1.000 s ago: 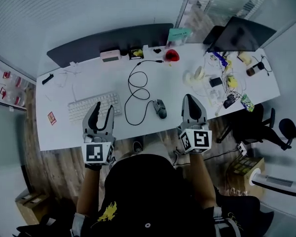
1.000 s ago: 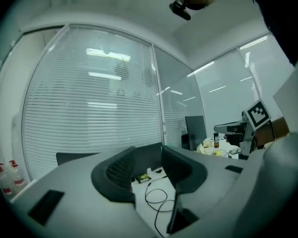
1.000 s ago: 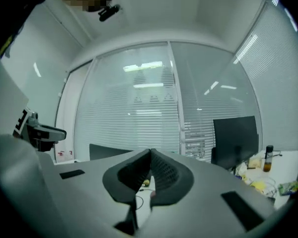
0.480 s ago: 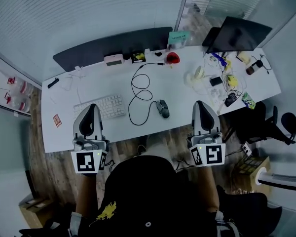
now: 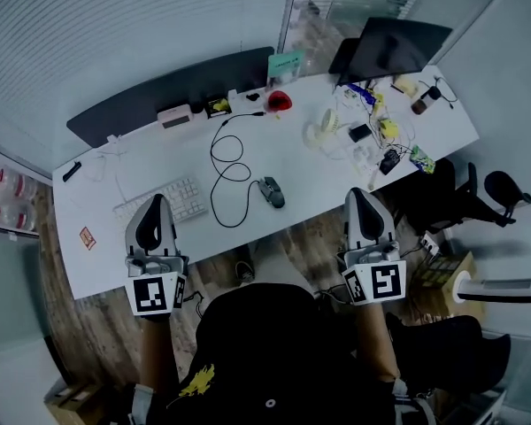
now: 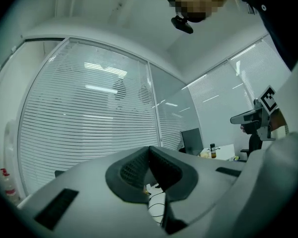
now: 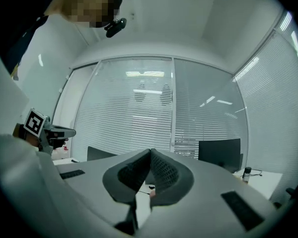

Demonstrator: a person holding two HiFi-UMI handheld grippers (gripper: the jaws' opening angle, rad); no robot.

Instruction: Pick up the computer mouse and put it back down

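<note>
The jaws of our left gripper point(image 6: 149, 151) are pressed together with nothing between them. The jaws of our right gripper point(image 7: 150, 153) are closed the same way and just as empty. Both grippers point level toward a glass wall with blinds point(image 7: 139, 113).

In the head view our left gripper sits at the lower left of the frame, its tip over the near edge of the white tabletop point(image 5: 310, 162). Our right gripper sits at the lower right, by that same edge.

The computer mouse point(image 5: 270, 192) lies on the tabletop near the centre of the frame. It is between the two grippers, well apart from both and close to the near edge. Its black cable point(image 5: 219, 162) runs in loops toward the back of the tabletop.

A white keyboard point(image 5: 164, 202) lies left of the mouse, just above our left gripper's tip. A black monitor point(image 5: 391, 47) stands at the upper right, and a red object point(image 5: 279, 101) rests near the back edge.
</note>
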